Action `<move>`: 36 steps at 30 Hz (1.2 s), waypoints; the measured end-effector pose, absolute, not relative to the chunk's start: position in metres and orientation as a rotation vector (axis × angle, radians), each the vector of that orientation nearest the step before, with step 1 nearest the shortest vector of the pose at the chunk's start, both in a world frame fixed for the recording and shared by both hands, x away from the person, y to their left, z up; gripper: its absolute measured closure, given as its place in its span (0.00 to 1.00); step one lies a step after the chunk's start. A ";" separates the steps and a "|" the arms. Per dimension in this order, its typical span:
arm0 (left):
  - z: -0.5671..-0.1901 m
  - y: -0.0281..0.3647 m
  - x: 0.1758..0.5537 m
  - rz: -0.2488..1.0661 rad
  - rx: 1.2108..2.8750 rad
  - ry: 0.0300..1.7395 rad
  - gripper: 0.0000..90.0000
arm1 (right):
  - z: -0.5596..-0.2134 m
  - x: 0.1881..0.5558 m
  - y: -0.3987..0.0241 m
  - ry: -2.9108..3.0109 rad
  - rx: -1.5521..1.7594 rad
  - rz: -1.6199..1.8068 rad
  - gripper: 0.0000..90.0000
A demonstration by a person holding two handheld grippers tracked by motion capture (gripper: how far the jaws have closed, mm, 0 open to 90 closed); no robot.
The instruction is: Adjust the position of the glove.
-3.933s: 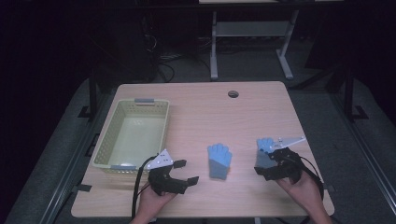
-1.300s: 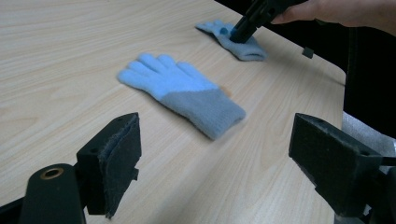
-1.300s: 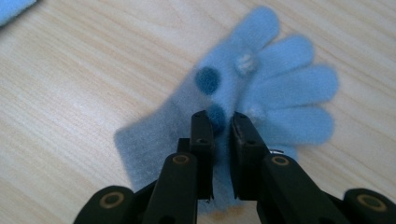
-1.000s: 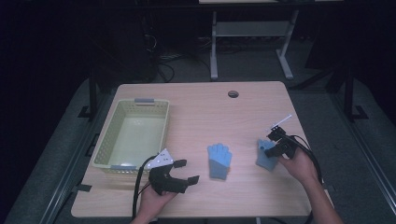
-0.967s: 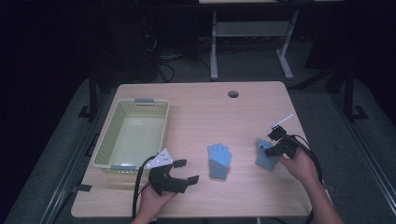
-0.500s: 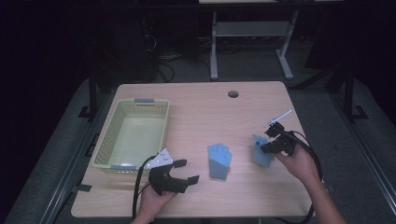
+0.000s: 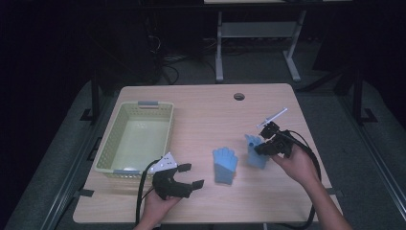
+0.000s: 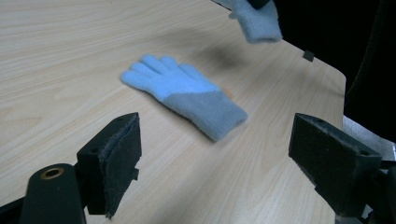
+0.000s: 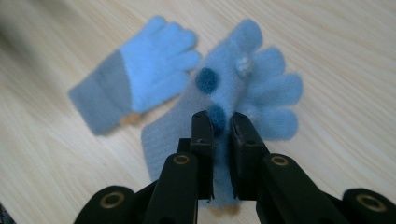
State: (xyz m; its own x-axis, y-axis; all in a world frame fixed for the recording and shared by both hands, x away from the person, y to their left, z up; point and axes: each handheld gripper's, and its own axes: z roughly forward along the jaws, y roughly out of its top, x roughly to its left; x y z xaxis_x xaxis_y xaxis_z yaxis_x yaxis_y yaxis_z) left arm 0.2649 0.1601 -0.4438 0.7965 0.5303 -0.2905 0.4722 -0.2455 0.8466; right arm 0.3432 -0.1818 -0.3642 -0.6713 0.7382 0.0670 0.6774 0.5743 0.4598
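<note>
My right gripper is clamped on the edge of a blue glove with dark dots and has it off the table; the fabric hangs out past my fingertips, its five fingers fanned ahead of them and its cuff trailing back below the jaws. In the high view that gripper carries the glove just in front of my right hand. The risk from here, as I judge it, is a slip: the pads bite only a thin fold near the glove's side, so a quick swing or a snag on the table could pull the soft knit free and drop it short of the yellow basket, which stands well apart, beyond my other gripper. The loose cuff could also brush the second glove and drag it along. That second glove lies flat on the wood, ahead of my left gripper and between the lines of its two pads, untouched, cuff nearer the right-hand pad. My left gripper sits low near the table's front edge with its jaws wide apart and nothing in them. How deep the grip goes on the carried glove is hard to tell, since the jaws hide the pinched part
</note>
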 end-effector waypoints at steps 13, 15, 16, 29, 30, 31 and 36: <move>-0.441 0.162 0.264 0.082 1.884 0.751 0.19 | -0.367 0.341 -0.140 2.750 1.098 0.711 0.90; -0.441 0.162 0.264 0.088 1.886 0.749 0.19 | -0.369 0.341 -0.133 2.765 1.076 0.709 0.90; -0.441 0.162 0.264 0.088 1.886 0.749 0.19 | -0.369 0.341 -0.133 2.765 1.076 0.709 0.90; -0.441 0.162 0.264 0.082 1.883 0.762 0.19 | -0.380 0.341 -0.108 2.815 1.050 0.727 0.90; -0.441 0.162 0.264 0.083 1.885 0.761 0.19 | -0.381 0.341 -0.107 2.820 1.048 0.730 0.90; -0.441 0.162 0.264 0.082 1.883 0.763 0.19 | -0.382 0.341 -0.105 2.825 1.045 0.725 0.90; -0.441 0.162 0.263 0.083 1.876 0.758 0.19 | -0.388 0.340 -0.097 2.849 1.039 0.719 0.90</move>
